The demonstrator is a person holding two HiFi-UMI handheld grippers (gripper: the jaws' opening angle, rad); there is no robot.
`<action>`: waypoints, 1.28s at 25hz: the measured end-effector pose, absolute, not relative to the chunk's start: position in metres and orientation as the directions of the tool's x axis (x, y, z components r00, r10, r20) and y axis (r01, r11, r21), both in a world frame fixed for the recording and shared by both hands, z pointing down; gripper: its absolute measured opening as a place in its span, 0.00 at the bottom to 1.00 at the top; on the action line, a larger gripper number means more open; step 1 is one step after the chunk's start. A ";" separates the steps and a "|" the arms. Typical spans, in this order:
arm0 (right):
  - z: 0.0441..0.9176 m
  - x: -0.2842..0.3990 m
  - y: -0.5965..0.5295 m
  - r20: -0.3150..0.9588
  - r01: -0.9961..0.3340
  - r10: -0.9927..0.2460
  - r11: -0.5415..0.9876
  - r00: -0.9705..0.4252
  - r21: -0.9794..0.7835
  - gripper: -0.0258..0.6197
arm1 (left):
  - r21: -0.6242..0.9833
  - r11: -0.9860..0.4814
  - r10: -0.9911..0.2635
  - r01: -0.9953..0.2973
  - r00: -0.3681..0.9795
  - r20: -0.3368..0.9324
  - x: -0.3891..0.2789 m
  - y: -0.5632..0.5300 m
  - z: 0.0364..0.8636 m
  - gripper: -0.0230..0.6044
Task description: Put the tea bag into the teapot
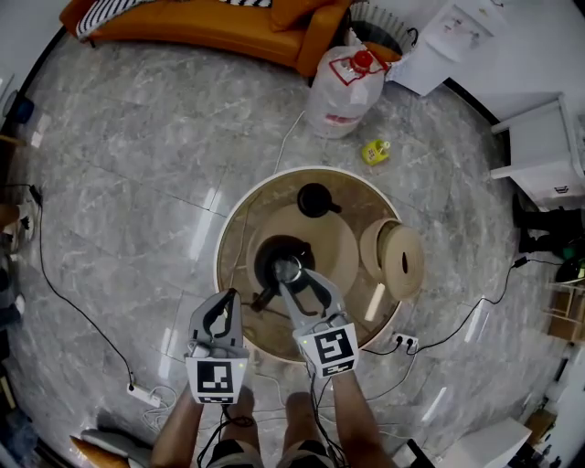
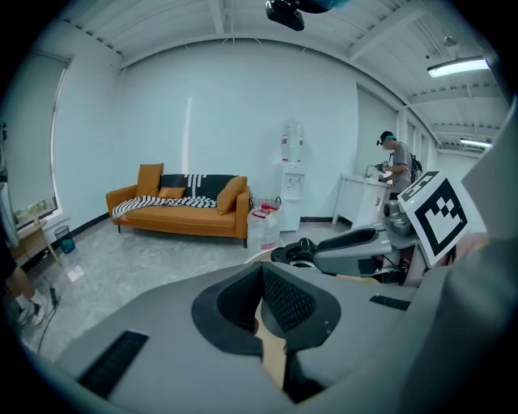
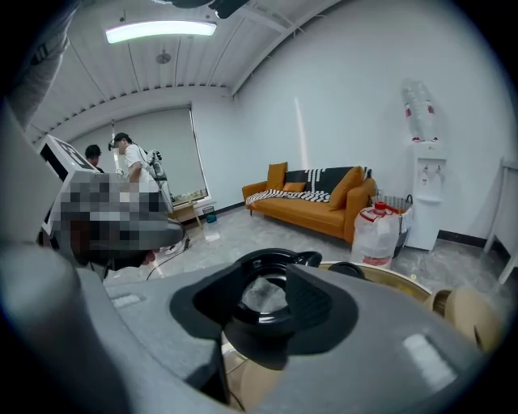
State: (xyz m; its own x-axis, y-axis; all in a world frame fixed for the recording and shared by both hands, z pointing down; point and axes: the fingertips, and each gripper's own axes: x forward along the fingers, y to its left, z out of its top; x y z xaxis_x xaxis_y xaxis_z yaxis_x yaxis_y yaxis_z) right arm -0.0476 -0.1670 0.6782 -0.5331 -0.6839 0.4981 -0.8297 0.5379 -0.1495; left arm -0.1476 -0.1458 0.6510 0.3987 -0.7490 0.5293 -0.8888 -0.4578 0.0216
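A black teapot (image 1: 271, 259) stands open on a tan tray (image 1: 334, 239) in the middle of a round table (image 1: 233, 228). Its black lid (image 1: 313, 198) lies behind it on the tray. My right gripper (image 1: 294, 274) hovers just over the pot's mouth, jaws open. Between its fingertips in the right gripper view (image 3: 265, 279) I look into the teapot (image 3: 279, 260), where a pale tea bag (image 3: 261, 297) lies inside, free of the pads. The tea bag (image 1: 288, 269) shows as a light spot in the opening. My left gripper (image 1: 226, 299) rests shut and empty at the table's front left (image 2: 259, 271).
A round wooden box with its lid (image 1: 395, 256) leaning against it sits on the table's right. On the floor behind are a large water bottle (image 1: 343, 90), a small yellow item (image 1: 375, 151) and an orange sofa (image 1: 210, 23). Cables and a power strip (image 1: 146, 395) lie front left.
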 end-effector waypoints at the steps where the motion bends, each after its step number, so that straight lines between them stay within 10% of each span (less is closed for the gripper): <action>1: 0.678 -0.046 -0.167 0.497 -0.832 -0.687 0.535 -0.530 -0.148 0.30 | 0.020 -0.458 -0.750 -0.889 0.398 0.527 -0.148 -0.146 0.649 0.06; 32: 0.359 -0.008 -0.150 0.261 -0.895 -0.861 0.445 -0.436 -0.028 0.21 | -0.075 -0.514 -0.826 -0.854 0.470 0.312 -0.135 -0.148 0.350 0.06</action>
